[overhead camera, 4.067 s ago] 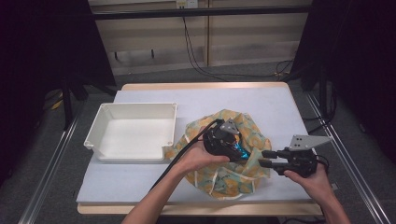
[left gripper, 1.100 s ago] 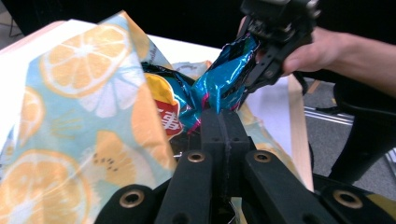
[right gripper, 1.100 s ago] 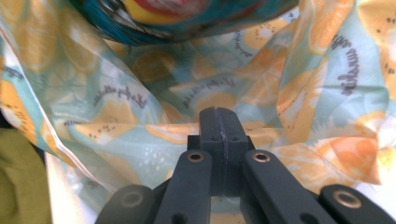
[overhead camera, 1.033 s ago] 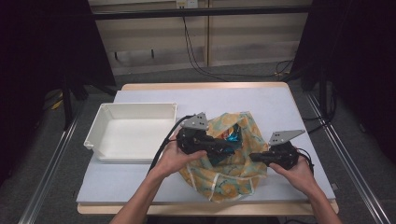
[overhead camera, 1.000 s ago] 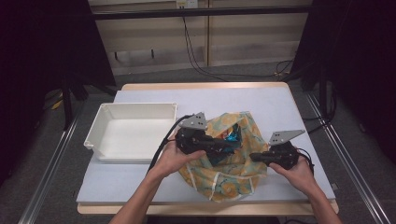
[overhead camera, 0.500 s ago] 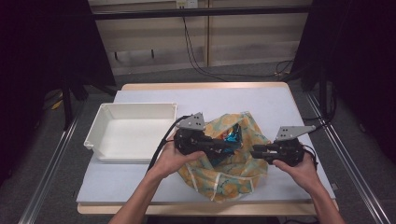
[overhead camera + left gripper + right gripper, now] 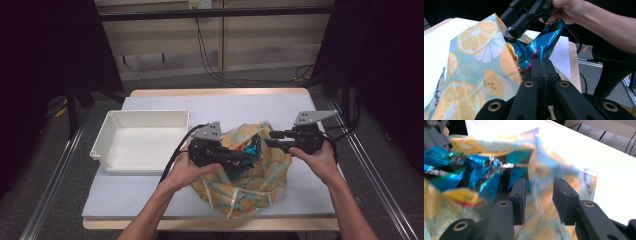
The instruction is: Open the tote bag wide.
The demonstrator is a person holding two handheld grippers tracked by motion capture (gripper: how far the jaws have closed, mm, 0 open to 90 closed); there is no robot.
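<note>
A cloth bag printed with orange slices lies crumpled on the white table mat. A shiny blue foil packet sticks out of its mouth. My left gripper is shut on the packet's lower part; in the left gripper view the foil rises out of the closed jaws, beside the cloth. My right gripper hovers at the bag's right rim, and its jaws have just been opening. In the right gripper view they stand apart with nothing pinched, over cloth and packet.
An empty white tray stands at the left of the mat, close to the left hand. Table rails run along both sides. Cables trail from both grippers across the mat.
The right gripper has lifted off the bag's right edge, moved up and inward toward the blue packet, and its jaws have parted. The left gripper has stayed put on the packet.
</note>
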